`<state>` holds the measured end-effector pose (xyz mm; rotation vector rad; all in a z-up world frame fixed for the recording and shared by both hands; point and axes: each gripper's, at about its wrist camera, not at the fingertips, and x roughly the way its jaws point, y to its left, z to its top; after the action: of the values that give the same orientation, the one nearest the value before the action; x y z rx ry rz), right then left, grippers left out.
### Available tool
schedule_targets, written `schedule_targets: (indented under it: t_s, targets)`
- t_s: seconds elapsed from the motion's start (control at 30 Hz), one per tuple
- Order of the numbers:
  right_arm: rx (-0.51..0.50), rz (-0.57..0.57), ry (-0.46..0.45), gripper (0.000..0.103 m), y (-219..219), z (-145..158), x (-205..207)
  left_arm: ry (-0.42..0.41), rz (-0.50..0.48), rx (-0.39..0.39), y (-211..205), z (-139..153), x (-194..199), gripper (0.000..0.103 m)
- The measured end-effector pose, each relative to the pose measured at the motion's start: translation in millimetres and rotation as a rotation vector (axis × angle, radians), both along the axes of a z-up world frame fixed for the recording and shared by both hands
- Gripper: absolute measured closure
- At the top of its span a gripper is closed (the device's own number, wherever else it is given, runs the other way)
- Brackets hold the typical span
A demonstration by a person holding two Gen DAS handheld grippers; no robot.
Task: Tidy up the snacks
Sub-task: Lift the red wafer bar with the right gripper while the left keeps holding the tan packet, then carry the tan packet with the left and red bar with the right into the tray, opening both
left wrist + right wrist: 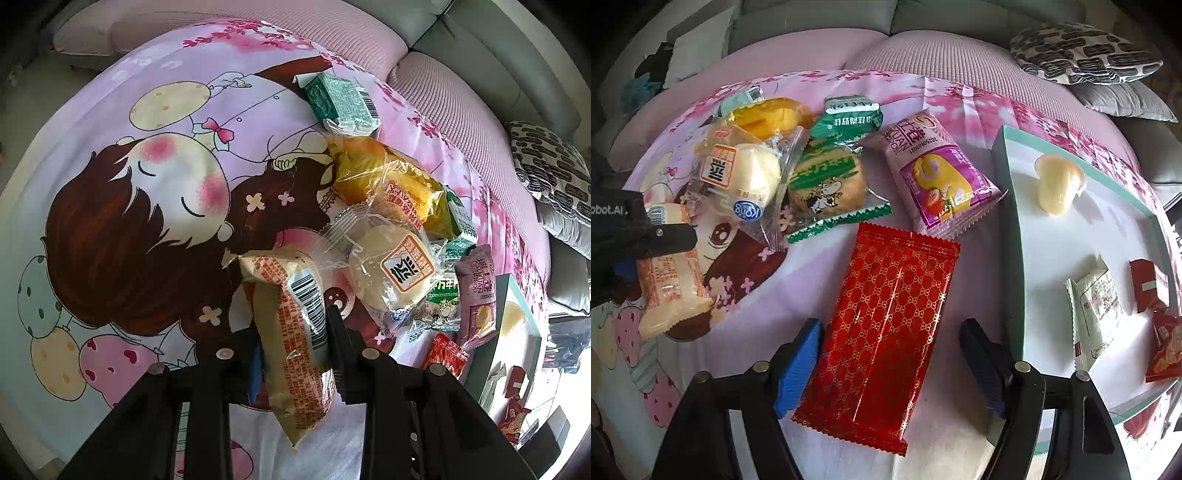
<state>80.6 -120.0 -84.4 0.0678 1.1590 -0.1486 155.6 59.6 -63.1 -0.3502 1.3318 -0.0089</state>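
Note:
My left gripper is shut on a beige snack pack with red print and a barcode; it also shows at the left of the right wrist view, held by the left gripper. My right gripper is open, its fingers on either side of a red foil pack with a gold pattern lying on the cloth. A pile of snacks lies beyond: a white bun pack, a round biscuit pack, a purple roll pack, a green pack.
A shallow box with a teal rim at the right holds a pale jelly cup, a white sachet and red packs. The pink cartoon cloth covers a cushion. A patterned pillow lies behind.

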Motion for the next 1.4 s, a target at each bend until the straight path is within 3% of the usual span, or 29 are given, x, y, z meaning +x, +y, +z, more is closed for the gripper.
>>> schedule_targets:
  t_s: [0.13, 0.43, 0.63, 0.97, 1.17, 1.4]
  targets:
    - [0.000, 0.012, -0.006, 0.038, 8.7, 2.8, -9.2, 0.002, 0.005, 0.000, -0.7, 0.5, 0.1, 0.071]
    - [0.029, 0.043, -0.021, 0.043, 15.8, 2.4, -4.9, 0.005, 0.002, 0.010, -3.9, -0.7, 0.9, 0.071]
    - [0.078, 0.059, -0.033, 0.053, 15.7, 7.1, -1.0, -0.001, 0.003, 0.010, -2.9, 1.0, -0.2, 0.072]
    - [0.173, 0.049, -0.096, 0.054, 3.5, 34.5, -4.4, -0.045, 0.012, -0.025, 4.1, 15.9, -6.8, 0.074]
    - [0.198, 0.025, -0.163, 0.054, -5.0, 59.4, -12.2, -0.110, 0.024, -0.037, 11.4, 37.8, -15.5, 0.074]
    - [0.211, -0.016, -0.188, 0.054, -20.7, 63.6, -15.2, -0.195, 0.014, -0.050, 7.6, 63.7, -24.2, 0.074]
